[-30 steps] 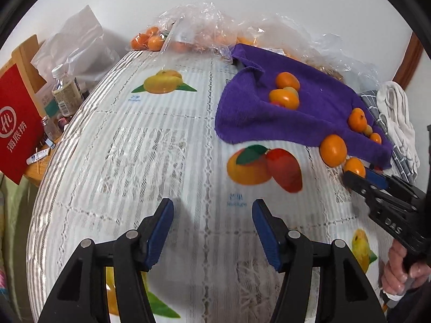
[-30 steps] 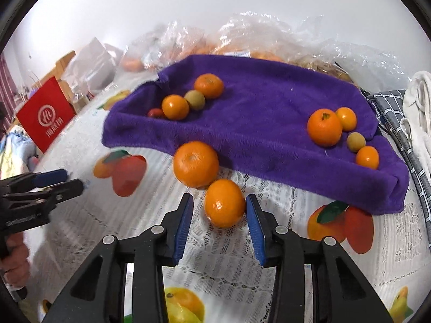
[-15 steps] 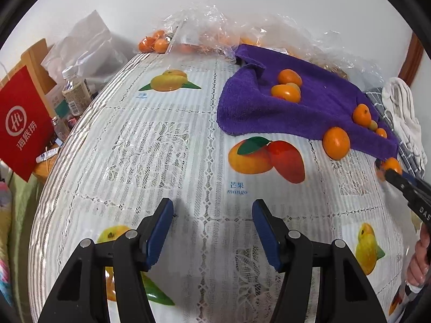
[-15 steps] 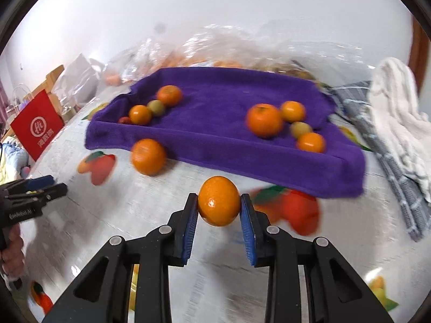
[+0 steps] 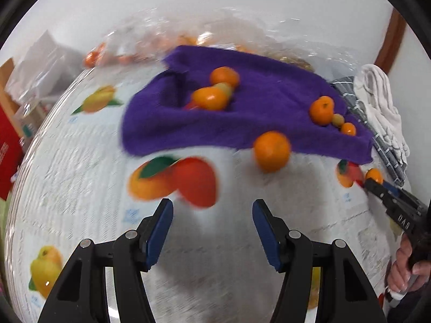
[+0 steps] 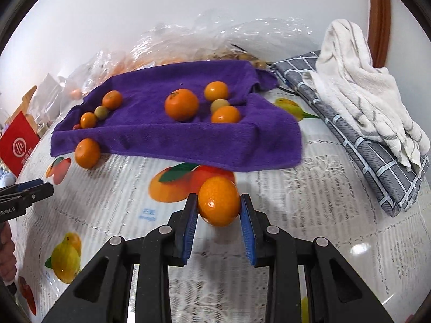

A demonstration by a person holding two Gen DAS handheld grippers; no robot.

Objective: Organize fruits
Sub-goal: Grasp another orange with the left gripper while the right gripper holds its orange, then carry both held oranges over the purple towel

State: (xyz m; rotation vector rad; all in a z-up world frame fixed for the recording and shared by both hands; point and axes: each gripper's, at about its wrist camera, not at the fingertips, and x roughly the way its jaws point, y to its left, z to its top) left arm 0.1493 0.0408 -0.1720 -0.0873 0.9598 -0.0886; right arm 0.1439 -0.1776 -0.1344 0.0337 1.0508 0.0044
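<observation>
Plain white wall (image 6: 134, 13) behind — brown wooden door frame (image 6: 379, 18) at right — fruit-print tablecloth (image 6: 323, 215) below.

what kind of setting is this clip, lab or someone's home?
Most likely a home, probably a dining or kitchen table: a fruit-print lace tablecloth, a purple towel with oranges on it, folded household cloths and plastic shopping bags against a plain wall. No lab fixtures in view.

A red bag (image 6: 16, 145) at the left edge of the right wrist view bears a white circled logo with white Chinese characters beneath (cut off, not readable). The left gripper (image 6: 35, 189) body reads "RoboLAI" in white, its start cropped. The right gripper (image 5: 373, 181) body shows "DAS". Small blue print on the tablecloth (image 6: 149, 214) is illegible.
</observation>
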